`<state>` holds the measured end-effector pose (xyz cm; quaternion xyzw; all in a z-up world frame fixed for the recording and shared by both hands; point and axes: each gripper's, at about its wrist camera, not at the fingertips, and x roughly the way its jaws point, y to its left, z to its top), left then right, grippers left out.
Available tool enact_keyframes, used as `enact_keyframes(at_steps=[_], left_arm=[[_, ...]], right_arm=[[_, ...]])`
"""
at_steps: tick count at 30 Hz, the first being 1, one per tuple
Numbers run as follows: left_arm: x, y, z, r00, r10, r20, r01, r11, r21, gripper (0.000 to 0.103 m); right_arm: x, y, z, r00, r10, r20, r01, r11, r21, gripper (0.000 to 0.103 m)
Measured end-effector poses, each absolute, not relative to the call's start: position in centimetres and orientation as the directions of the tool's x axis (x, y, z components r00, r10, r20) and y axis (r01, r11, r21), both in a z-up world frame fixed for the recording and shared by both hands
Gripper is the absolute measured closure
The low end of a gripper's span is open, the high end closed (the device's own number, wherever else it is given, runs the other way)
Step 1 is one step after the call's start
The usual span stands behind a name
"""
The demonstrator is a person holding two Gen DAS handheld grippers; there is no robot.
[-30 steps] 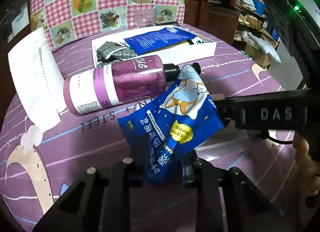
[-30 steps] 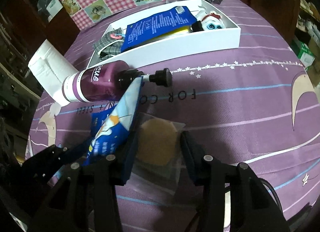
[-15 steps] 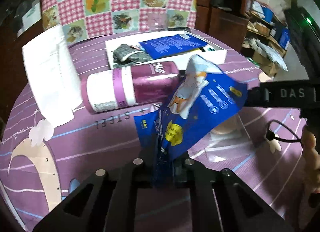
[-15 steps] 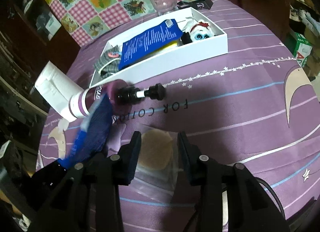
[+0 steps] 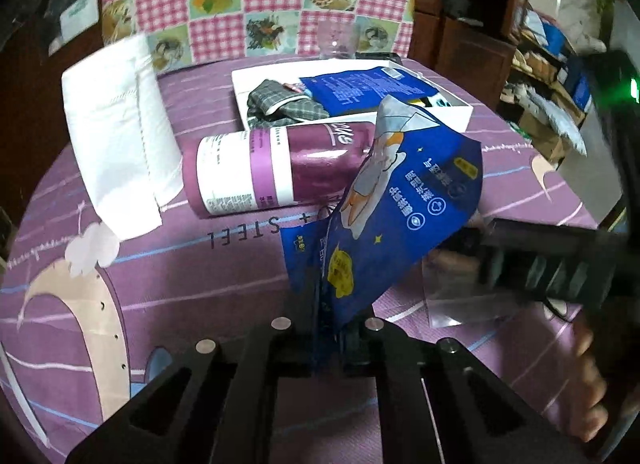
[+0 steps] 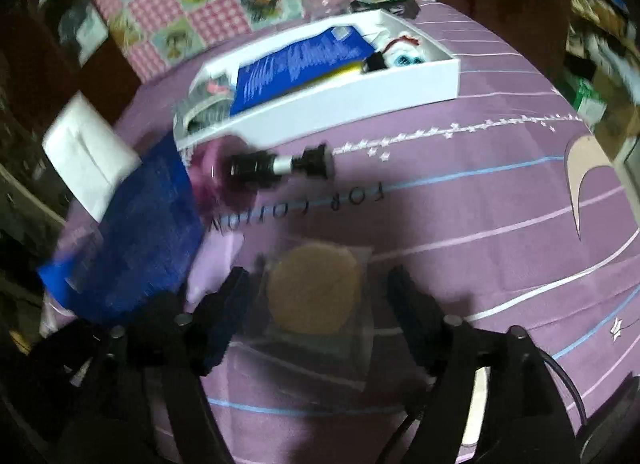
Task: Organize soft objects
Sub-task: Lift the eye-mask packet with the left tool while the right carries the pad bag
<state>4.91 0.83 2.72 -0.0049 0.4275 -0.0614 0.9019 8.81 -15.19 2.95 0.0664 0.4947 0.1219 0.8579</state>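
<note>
My left gripper (image 5: pixel 326 338) is shut on a blue printed soft pouch (image 5: pixel 396 216) and holds it up above the purple tablecloth; the pouch shows blurred in the right wrist view (image 6: pixel 132 240). My right gripper (image 6: pixel 320 296) is open, its fingers on either side of a round tan pad in a clear wrapper (image 6: pixel 314 288) lying on the cloth. The white box (image 6: pixel 340 96) at the back holds a blue pack (image 5: pixel 352 90), grey checked cloth (image 5: pixel 280 102) and a small doll (image 6: pixel 400 56).
A purple pump bottle (image 5: pixel 280 168) lies on its side in front of the box, its black pump (image 6: pixel 280 164) pointing right. A white folded towel (image 5: pixel 120 152) lies at the left. A checked chair back (image 5: pixel 256 0) stands behind the round table.
My left gripper has lifted the blue pouch and swung it up and to the right. My right gripper's fingers have opened wider around the tan pad, and that view is now blurred.
</note>
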Motion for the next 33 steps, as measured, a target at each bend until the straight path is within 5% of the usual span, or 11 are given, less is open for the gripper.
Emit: enact_keyframes(at_steps=[5,7,13,33], left_arm=[[4.8,1.7,3.1,0.630,-0.134,-0.765,0.090,0.991,-0.100,0.098],[4.7,1.8,3.3,0.639,-0.131,-0.758,0.088,0.991,-0.098,0.098],[4.6,2.2,3.8,0.653,-0.130,-0.746,0.080,0.991,-0.103,0.099],[3.0,2.2,7.0,0.740,-0.089,-0.667,0.061,0.996,-0.065,0.099]], right_arm=[[7.7,-11.8,2.4,0.538,0.103,-0.837,-0.231,0.973,-0.028,0.029],[7.6,-12.0,2.6,0.524,0.134,-0.841,-0.232,0.973,0.010,0.043],[8.2,-13.7,2.9,0.511,0.183,-0.840,-0.212,0.974,0.083,0.057],[7.1,-15.0,7.2,0.588,0.445,-0.676,-0.271,0.895,0.354,0.059]])
